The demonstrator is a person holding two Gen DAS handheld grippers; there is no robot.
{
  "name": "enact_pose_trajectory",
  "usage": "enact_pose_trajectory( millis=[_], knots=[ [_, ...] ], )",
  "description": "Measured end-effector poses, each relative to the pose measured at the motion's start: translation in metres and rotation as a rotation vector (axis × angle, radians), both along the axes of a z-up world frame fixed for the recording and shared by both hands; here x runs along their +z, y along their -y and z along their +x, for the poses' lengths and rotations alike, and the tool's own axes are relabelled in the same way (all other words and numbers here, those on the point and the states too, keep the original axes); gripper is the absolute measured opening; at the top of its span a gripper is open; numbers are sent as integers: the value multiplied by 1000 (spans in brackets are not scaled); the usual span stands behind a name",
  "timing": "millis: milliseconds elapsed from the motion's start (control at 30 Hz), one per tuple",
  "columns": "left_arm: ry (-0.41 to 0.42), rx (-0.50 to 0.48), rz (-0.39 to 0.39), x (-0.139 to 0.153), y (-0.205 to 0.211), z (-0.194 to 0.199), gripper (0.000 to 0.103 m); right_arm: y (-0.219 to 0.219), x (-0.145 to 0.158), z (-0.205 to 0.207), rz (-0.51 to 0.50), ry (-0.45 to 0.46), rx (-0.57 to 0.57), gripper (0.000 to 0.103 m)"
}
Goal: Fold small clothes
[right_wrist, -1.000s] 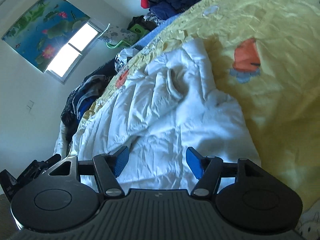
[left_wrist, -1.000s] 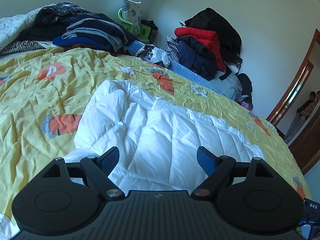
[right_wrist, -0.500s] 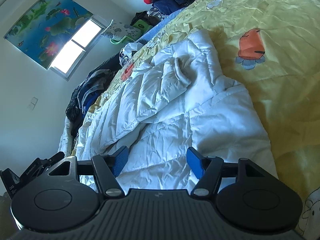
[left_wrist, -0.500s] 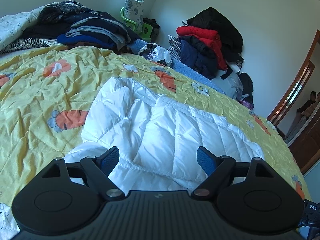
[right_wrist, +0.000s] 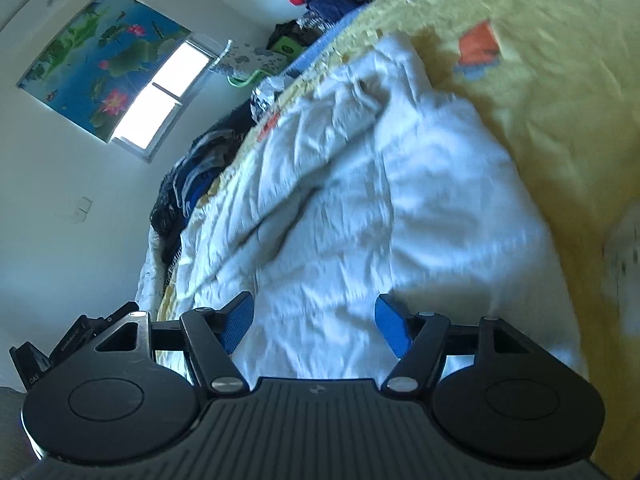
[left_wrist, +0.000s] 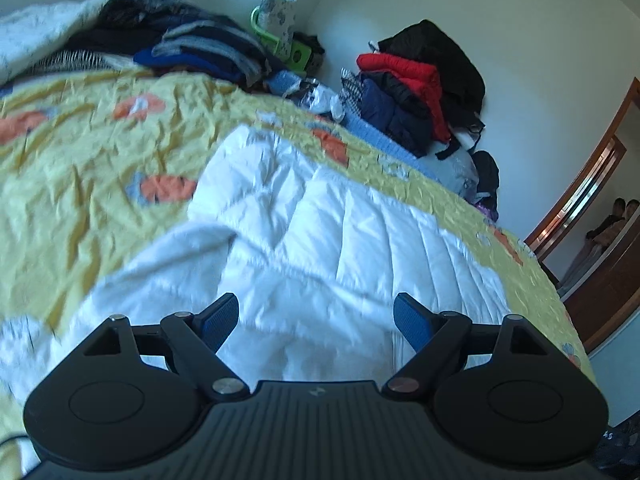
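Observation:
A white quilted puffer jacket (left_wrist: 344,236) lies spread on the yellow patterned bedspread (left_wrist: 80,168). My left gripper (left_wrist: 316,320) is open and empty, its blue pads (left_wrist: 218,322) hovering just above the jacket's near part. In the right wrist view the same jacket (right_wrist: 360,208) fills the middle. My right gripper (right_wrist: 314,324) is open and empty, low over the jacket's near edge. Both current views are blurred by motion.
Folded dark clothes (left_wrist: 192,48) are piled at the head of the bed. A heap of red, navy and black jackets (left_wrist: 416,88) sits at the far right corner. A wooden door frame (left_wrist: 580,208) stands at right. A window (right_wrist: 160,96) shows in the right wrist view.
Both grippers have moved in closer and lower over the white jacket, which now looks larger in both views. Both stay open and empty.

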State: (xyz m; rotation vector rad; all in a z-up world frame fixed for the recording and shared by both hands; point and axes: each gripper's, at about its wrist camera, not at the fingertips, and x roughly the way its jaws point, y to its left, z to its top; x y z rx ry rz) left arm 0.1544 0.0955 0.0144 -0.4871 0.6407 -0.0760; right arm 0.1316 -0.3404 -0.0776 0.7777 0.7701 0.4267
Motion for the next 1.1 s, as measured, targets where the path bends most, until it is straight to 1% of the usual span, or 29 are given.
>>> enact_pose_trajectory(
  millis=[67, 133, 300, 367, 467, 667, 1100],
  knots=[
    [-18, 8, -9, -4, 0, -2, 85, -5, 0, -4, -13, 3, 9, 71],
    [-16, 9, -16, -6, 0, -5, 85, -10, 5, -7, -21, 13, 25, 71],
    [-3, 7, 3, -4, -1, -7, 85, -12, 14, -9, -33, 28, 38, 71],
    [-3, 15, -2, -5, -3, -9, 85, -12, 14, -11, -25, 27, 36, 71],
    [-19, 24, -20, -9, -7, -12, 85, -16, 14, -13, -26, 23, 46, 71],
    [-53, 39, -27, -17, -13, -15, 85, -18, 11, -15, -21, 10, 49, 71],
    [-55, 29, -33, -19, -10, -13, 85, -20, 9, -14, -7, 0, 51, 71]
  ],
)
